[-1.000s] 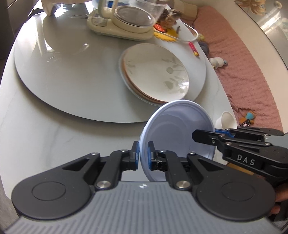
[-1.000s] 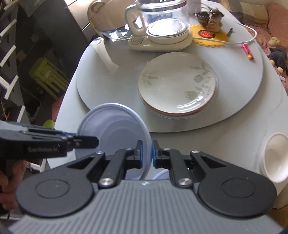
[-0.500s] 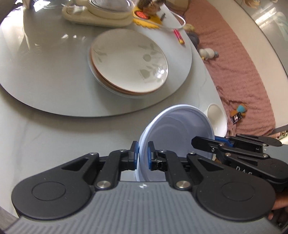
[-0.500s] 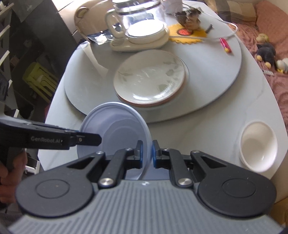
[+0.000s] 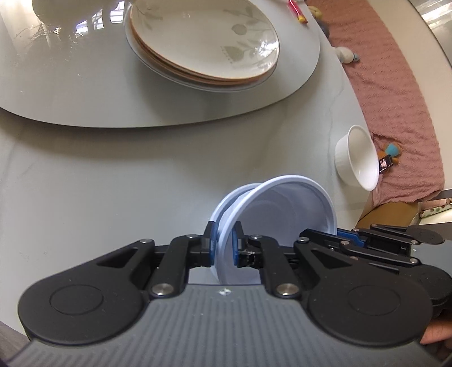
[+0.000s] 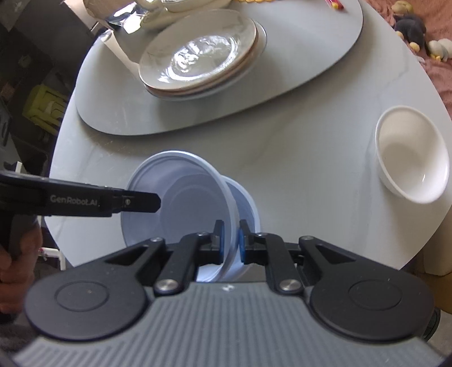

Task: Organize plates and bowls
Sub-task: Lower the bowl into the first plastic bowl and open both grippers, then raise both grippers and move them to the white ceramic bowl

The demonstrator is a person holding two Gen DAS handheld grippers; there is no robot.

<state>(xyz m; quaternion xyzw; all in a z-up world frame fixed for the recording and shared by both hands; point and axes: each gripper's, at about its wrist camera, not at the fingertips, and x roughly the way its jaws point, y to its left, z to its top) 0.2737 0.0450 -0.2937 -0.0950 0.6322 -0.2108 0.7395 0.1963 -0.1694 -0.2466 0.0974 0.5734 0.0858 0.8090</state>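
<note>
A pale blue bowl (image 5: 285, 214) is held by its rim between both grippers, low over the near part of the table. A second pale blue bowl (image 5: 226, 203) shows just behind and under it, also in the right wrist view (image 6: 248, 209). My left gripper (image 5: 223, 245) is shut on the near rim. My right gripper (image 6: 229, 240) is shut on the opposite rim of the held bowl (image 6: 183, 197). A stack of cream plates (image 5: 206, 36) with leaf prints sits on the grey turntable (image 5: 84, 93). A white bowl (image 6: 409, 155) stands at the table's right edge.
The marble table (image 5: 84, 175) curves away at left and right. A pink blanket (image 5: 395, 84) with toys lies beyond the right edge. A kettle base (image 6: 169, 5) stands at the back of the turntable (image 6: 310, 56). Dark shelving (image 6: 28, 70) is at left.
Both grippers have lowered the blue bowl toward the table and moved forward. A second blue bowl now shows right under it. The plates and white bowl look nearer.
</note>
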